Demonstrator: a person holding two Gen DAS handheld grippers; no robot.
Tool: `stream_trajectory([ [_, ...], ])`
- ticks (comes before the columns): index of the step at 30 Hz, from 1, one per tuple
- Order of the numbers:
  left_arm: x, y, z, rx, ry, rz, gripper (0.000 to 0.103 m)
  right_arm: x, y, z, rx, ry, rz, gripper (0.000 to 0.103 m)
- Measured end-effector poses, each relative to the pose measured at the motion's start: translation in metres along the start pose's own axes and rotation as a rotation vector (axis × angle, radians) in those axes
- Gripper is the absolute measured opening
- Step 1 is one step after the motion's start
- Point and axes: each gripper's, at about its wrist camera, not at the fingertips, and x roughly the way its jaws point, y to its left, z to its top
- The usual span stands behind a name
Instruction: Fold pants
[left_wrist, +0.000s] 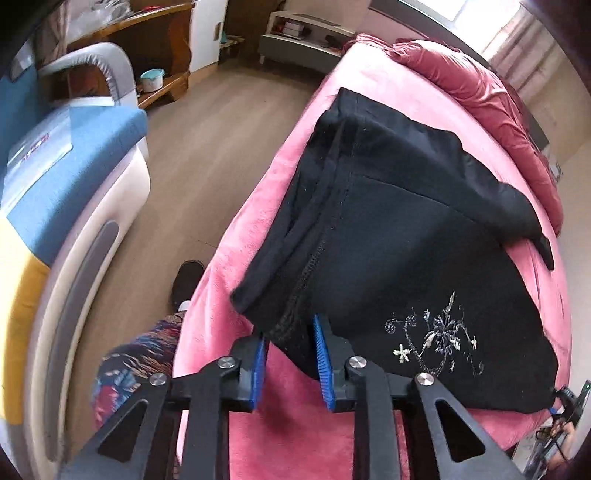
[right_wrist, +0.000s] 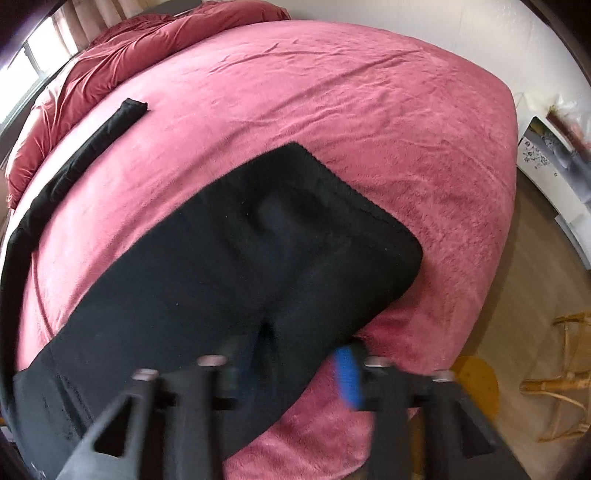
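Black pants lie folded over on a pink bed, with a pale flower embroidery near the close edge. My left gripper stands at that edge with its blue pads apart. A corner of the cloth hangs loosely between them, and neither pad presses on it. In the right wrist view the pants spread across the bed, and one leg end stretches far left. My right gripper is blurred, its jaws wide apart over the cloth's near edge. One blue pad shows; the other is hidden by black fabric.
A red duvet is bunched at the bed's head. Left of the bed are wood floor, a blue and white sofa, and a person's patterned leg and dark shoe. A wicker chair stands to the right.
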Motion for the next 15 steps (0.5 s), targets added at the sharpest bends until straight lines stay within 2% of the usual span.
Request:
stream_trajectory([
  [1,-0.003,0.001,0.001,0.002,-0.001,0.019,0.031,-0.005,-0.001,0.000,-0.005,-0.007,-0.005,0.063],
  [4,-0.011,0.013,0.004,0.014,0.000,0.040,0.031,-0.023,0.000,-0.006,-0.037,-0.041,-0.044,0.063],
  [8,-0.038,0.018,0.015,0.045,-0.088,0.099,0.031,-0.047,0.020,-0.016,-0.115,-0.116,-0.078,0.063],
  [11,-0.051,0.012,0.039,0.060,-0.151,0.052,0.031,-0.057,0.050,-0.020,-0.179,-0.152,-0.050,0.063],
  [15,-0.037,-0.011,0.082,0.083,-0.155,-0.031,0.031,-0.059,0.108,-0.023,-0.294,-0.155,0.046,0.063],
])
